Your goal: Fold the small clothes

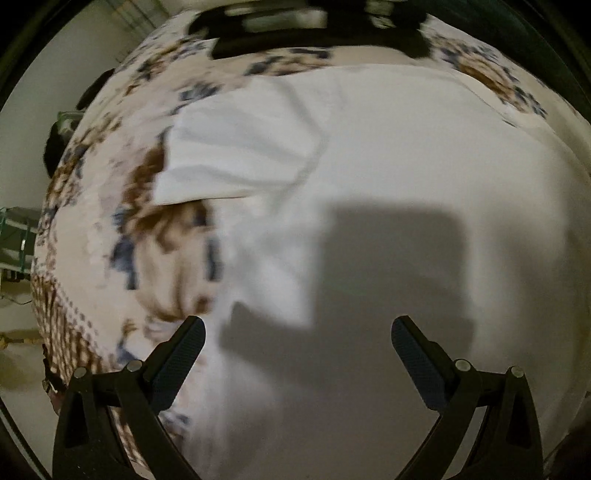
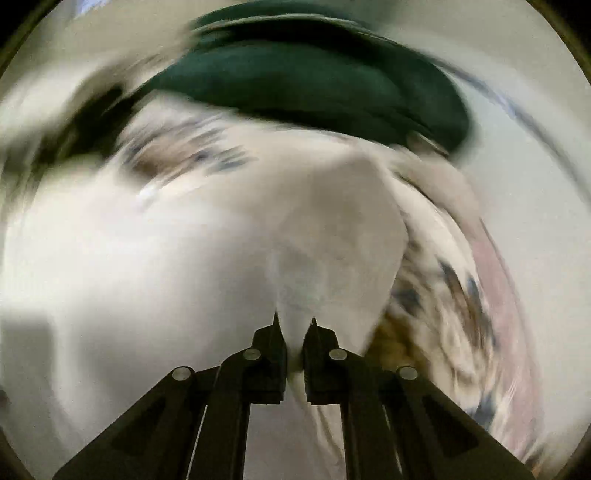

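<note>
A white garment (image 1: 369, 166) lies spread on a floral cloth-covered table (image 1: 122, 229); one short sleeve (image 1: 236, 155) sticks out to the left. My left gripper (image 1: 297, 332) is open and empty, hovering just above the garment's near part. My right gripper (image 2: 294, 325) is shut on a pinched fold of the white garment (image 2: 332, 229), which rises in a lifted flap ahead of the fingers. The right wrist view is strongly blurred.
The floral tablecloth (image 2: 443, 295) shows beside the garment on the right. A dark green mass (image 2: 314, 77) lies at the far side, and dark objects (image 1: 314, 29) sit at the table's far edge. The floor (image 1: 22, 110) lies beyond the table's left edge.
</note>
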{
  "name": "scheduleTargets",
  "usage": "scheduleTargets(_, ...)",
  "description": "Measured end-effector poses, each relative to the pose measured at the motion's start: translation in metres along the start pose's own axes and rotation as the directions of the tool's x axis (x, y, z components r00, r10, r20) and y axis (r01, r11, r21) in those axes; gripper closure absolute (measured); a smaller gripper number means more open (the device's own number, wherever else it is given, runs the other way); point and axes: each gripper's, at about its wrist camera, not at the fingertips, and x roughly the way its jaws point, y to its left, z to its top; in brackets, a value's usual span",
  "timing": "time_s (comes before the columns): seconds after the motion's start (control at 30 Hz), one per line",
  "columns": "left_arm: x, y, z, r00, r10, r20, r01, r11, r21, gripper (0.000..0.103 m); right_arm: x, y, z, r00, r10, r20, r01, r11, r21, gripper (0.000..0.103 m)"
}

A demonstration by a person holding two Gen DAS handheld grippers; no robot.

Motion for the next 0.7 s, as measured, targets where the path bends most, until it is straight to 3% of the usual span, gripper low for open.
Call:
scheduleTargets(0.07, 0.005, 0.015, 0.004, 1.0, 0.012, 0.003, -0.012, 1.0, -0.02, 0.0, 0.006, 0.045, -0.012, 0.998, 0.028, -0.056, -0.037, 0.985, -0.17, 0.096)
scheduleTargets(0.13, 0.01, 0.03, 0.008, 1.0, 0.019, -0.001, -0.019, 0.999, -0.048, 0.0, 0.014, 0.079, -0.027, 0.985, 0.063, -0.159, -0.107, 0.953, -0.283, 0.082)
scheduleTargets(0.17, 0.012, 0.042, 0.01, 1.0, 0.024, -0.003, -0.024, 0.997, -0.069, 0.0, 0.013, 0.088, -0.033, 0.983, 0.056, -0.173, -0.109, 0.944, -0.313, 0.082)
scheduleTargets(0.2, 0.015, 0.051, 0.012, 1.0, 0.028, -0.006, -0.029, 0.996, -0.087, 0.0, 0.003, 0.091, -0.037, 0.982, 0.08, -0.17, -0.132, 0.939, -0.317, 0.082)
scheduleTargets(0.3, 0.022, 0.082, 0.011, 0.999, 0.009, -0.035, -0.015, 0.984, -0.178, 0.0, -0.03, 0.082, -0.049, 0.956, 0.199, -0.217, -0.253, 0.933, -0.256, 0.052)
scheduleTargets(0.37, 0.031, 0.105, 0.015, 0.998, -0.035, -0.046, 0.022, 0.965, -0.261, 0.0, -0.052, 0.069, -0.06, 0.935, 0.261, -0.241, -0.307, 0.935, -0.178, 0.049)
scheduleTargets(0.43, 0.045, 0.13, 0.022, 0.989, -0.137, -0.046, 0.108, 0.912, -0.396, 0.0, -0.061, 0.05, -0.072, 0.917, 0.284, -0.281, -0.317, 0.945, -0.083, 0.049)
scheduleTargets(0.47, 0.053, 0.143, 0.025, 0.975, -0.221, -0.029, 0.18, 0.855, -0.486, 0.0, -0.064, 0.044, -0.077, 0.908, 0.294, -0.297, -0.316, 0.948, -0.028, 0.049)
scheduleTargets(0.53, 0.072, 0.16, 0.029, 0.919, -0.392, 0.043, 0.33, 0.705, -0.628, 0.0, -0.063, 0.03, -0.085, 0.899, 0.304, -0.316, -0.302, 0.952, 0.059, 0.049)
scheduleTargets(0.57, 0.082, 0.166, 0.033, 0.883, -0.46, 0.093, 0.393, 0.615, -0.684, 0.0, -0.063, 0.025, -0.091, 0.895, 0.306, -0.326, -0.288, 0.952, 0.102, 0.049)
scheduleTargets(0.6, 0.09, 0.169, 0.038, 0.857, -0.497, 0.137, 0.431, 0.545, -0.719, 0.0, -0.06, 0.021, -0.096, 0.884, 0.316, -0.344, -0.279, 0.948, 0.156, 0.049)
scheduleTargets(0.67, 0.096, 0.171, 0.05, 0.84, -0.502, 0.206, 0.47, 0.482, -0.74, 0.002, -0.051, 0.009, -0.105, 0.85, 0.365, -0.381, -0.256, 0.916, 0.307, 0.049)
scheduleTargets(0.7, 0.096, 0.169, 0.058, 0.844, -0.484, 0.231, 0.479, 0.485, -0.732, 0.01, -0.047, 0.002, -0.108, 0.842, 0.383, -0.381, -0.244, 0.899, 0.365, 0.049)
